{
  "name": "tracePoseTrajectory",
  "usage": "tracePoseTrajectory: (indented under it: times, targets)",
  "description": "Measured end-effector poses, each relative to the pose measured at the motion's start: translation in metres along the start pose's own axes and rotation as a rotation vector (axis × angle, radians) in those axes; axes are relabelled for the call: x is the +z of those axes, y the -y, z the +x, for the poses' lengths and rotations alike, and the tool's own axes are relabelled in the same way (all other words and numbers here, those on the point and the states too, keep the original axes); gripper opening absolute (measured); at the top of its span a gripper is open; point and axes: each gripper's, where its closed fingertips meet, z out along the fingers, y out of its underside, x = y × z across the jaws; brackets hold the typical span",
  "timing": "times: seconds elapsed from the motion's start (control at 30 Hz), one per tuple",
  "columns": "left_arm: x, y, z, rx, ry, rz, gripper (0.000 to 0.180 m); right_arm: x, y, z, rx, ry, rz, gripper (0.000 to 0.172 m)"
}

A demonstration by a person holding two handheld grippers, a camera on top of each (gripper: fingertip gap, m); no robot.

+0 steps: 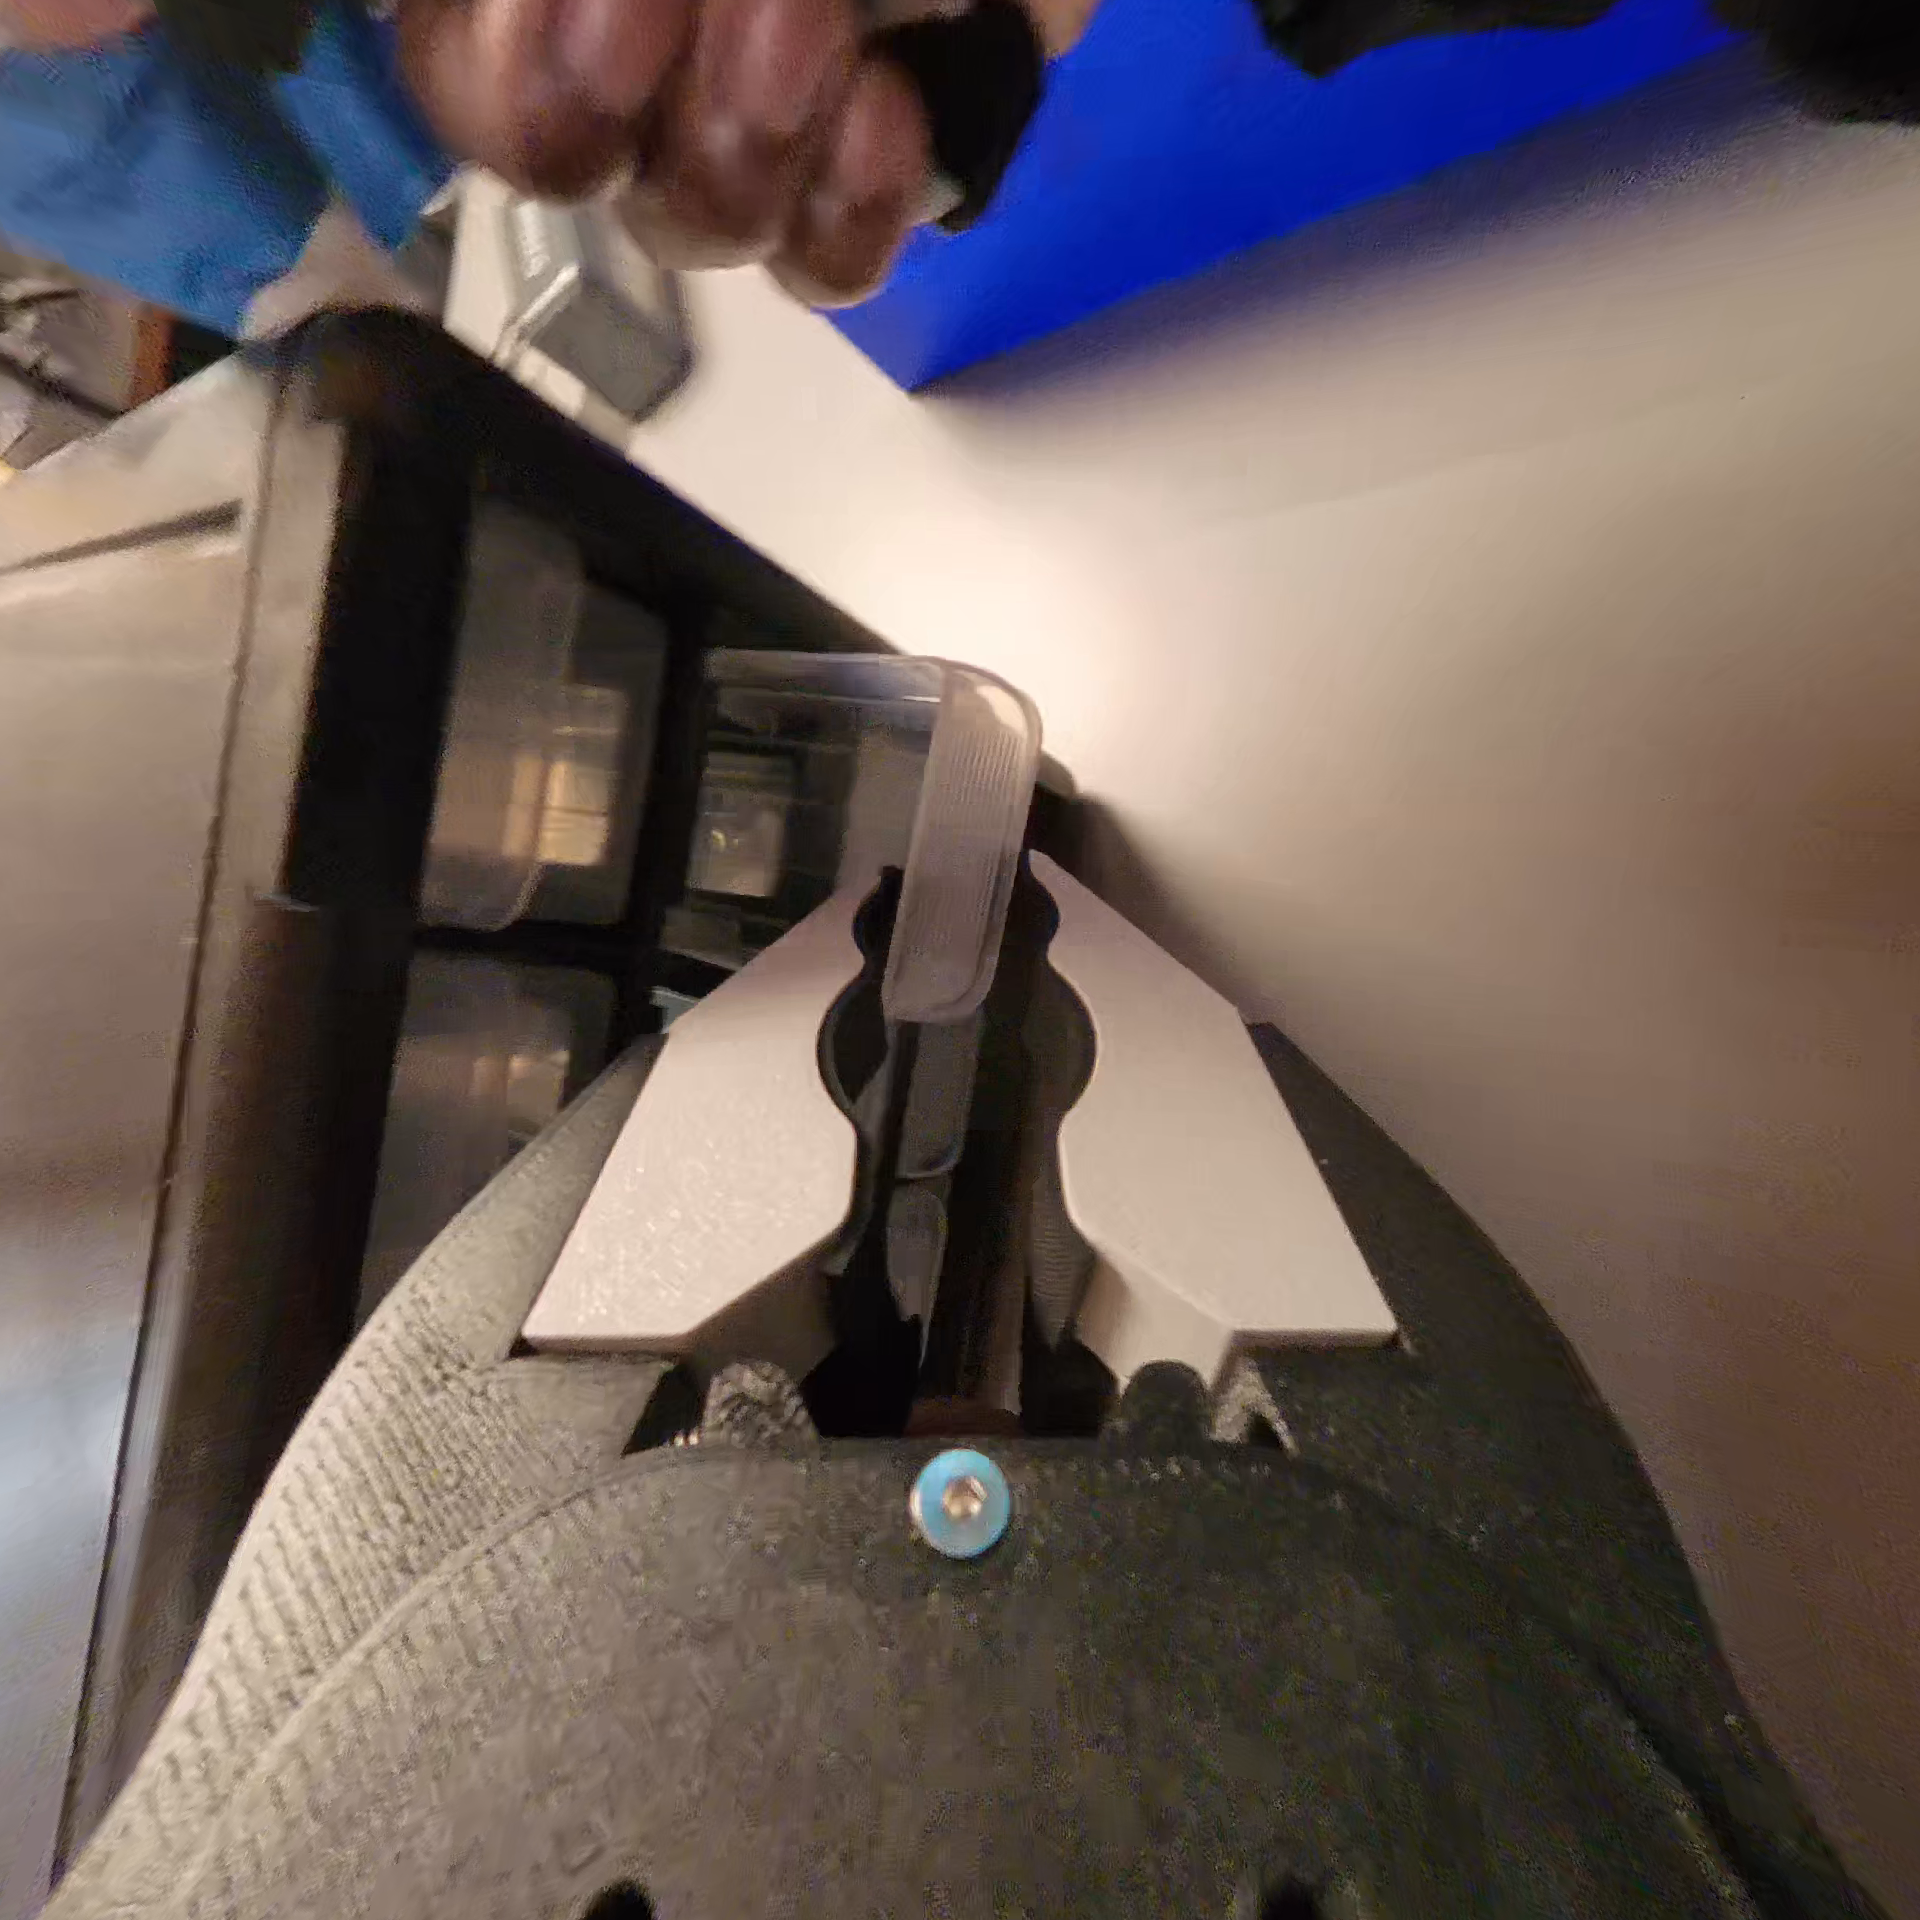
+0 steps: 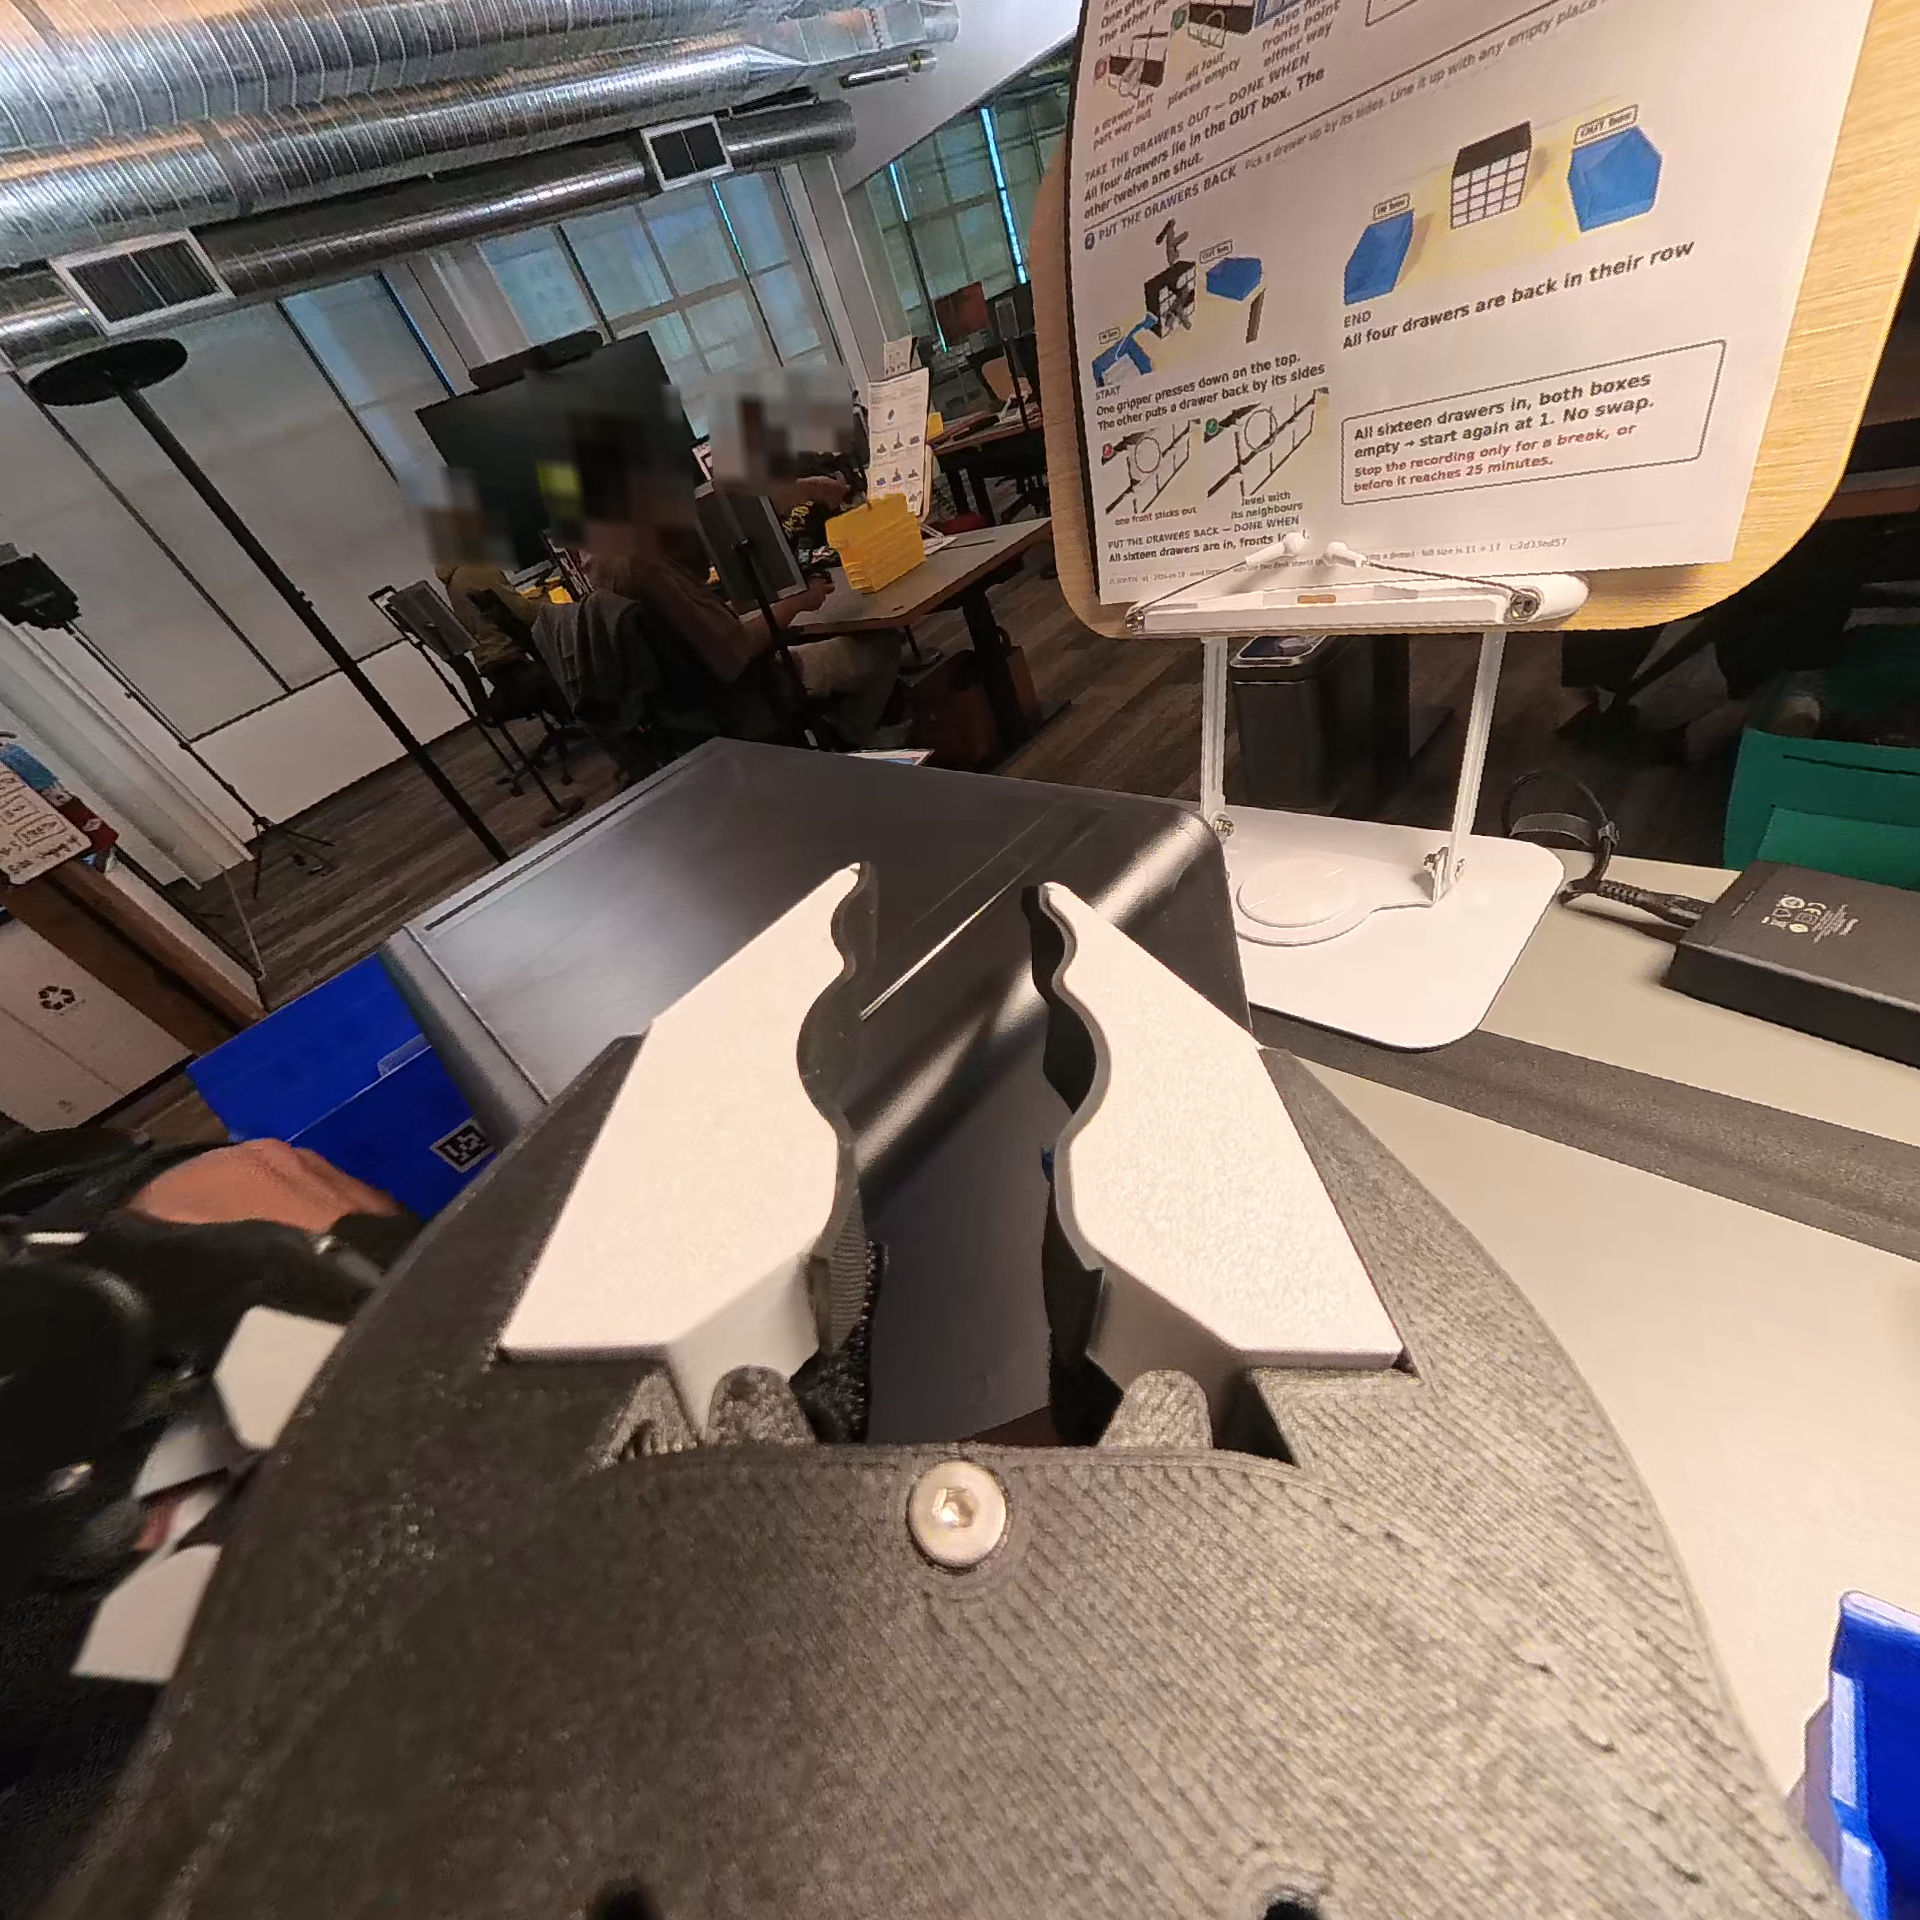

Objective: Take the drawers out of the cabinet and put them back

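We see the black cabinet (image 1: 312,727) on the pale table (image 1: 1455,727), its face of clear drawers filling the left of the left wrist view. Our right gripper (image 2: 951,888) rests over the cabinet's top (image 2: 727,883), jaws spread and holding nothing. Our left gripper (image 1: 951,883) is nearer the work: it pinches the ribbed tab of a clear drawer (image 1: 961,831) at the right edge of the cabinet face. The drawer's long axis seems to run straight away from the jaws into the cabinet.

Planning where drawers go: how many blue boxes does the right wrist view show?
2: one blue box left of the black cabinet, another at the frame's bottom right corner, mostly cut off. More may be hidden.
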Motion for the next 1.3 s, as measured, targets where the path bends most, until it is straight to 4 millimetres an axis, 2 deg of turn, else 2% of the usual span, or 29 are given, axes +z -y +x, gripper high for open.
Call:
tracePoseTrajectory:
  times: [0.1,0.27,0.47,0.53,0.63,0.7,0.83,0.9,1.03,1.07,1.17,1.3]
  targets:
    - [0.006,0.000,-0.013,-0.074,0.032,0.020,0.025,0.000,0.000,0.000,0.002,0.003,0.000,0.031]
    - [-0.011,0.002,-0.006,-0.070,-0.034,0.053,0.037,0.000,0.000,0.000,0.006,0.010,0.000,0.031]
    - [-0.025,0.007,0.001,-0.043,-0.078,0.102,0.029,0.001,0.000,0.000,0.007,0.012,0.001,0.031]
    - [-0.022,0.008,-0.005,-0.053,-0.042,0.105,0.026,0.001,0.000,0.000,0.006,0.011,0.002,0.031]
    - [-0.009,0.002,-0.026,-0.062,0.087,0.060,0.024,0.000,0.000,0.000,0.006,0.011,0.003,0.031]
    - [-0.007,0.001,-0.035,-0.063,0.140,0.055,0.026,0.000,0.000,-0.001,0.005,0.010,0.003,0.031]
    - [-0.024,0.011,-0.024,-0.092,0.040,0.136,0.026,0.000,0.000,-0.001,0.001,0.012,0.001,0.031]
    - [-0.029,0.007,-0.015,-0.087,-0.027,0.130,0.022,0.000,0.000,-0.001,0.004,0.015,0.001,0.031]
    - [-0.017,0.001,0.005,-0.064,-0.136,0.114,0.020,0.000,0.000,-0.001,0.007,0.017,0.003,0.031]
    - [-0.012,0.002,0.004,-0.074,-0.130,0.118,0.021,0.000,0.000,-0.001,0.007,0.017,0.003,0.031]
    - [0.004,0.002,-0.016,-0.138,-0.032,0.114,0.023,0.000,0.000,-0.001,0.005,0.015,0.003,0.031]
    - [0.009,-0.001,-0.010,-0.119,-0.059,0.099,0.033,0.000,0.000,-0.002,0.003,0.016,0.003,0.030]
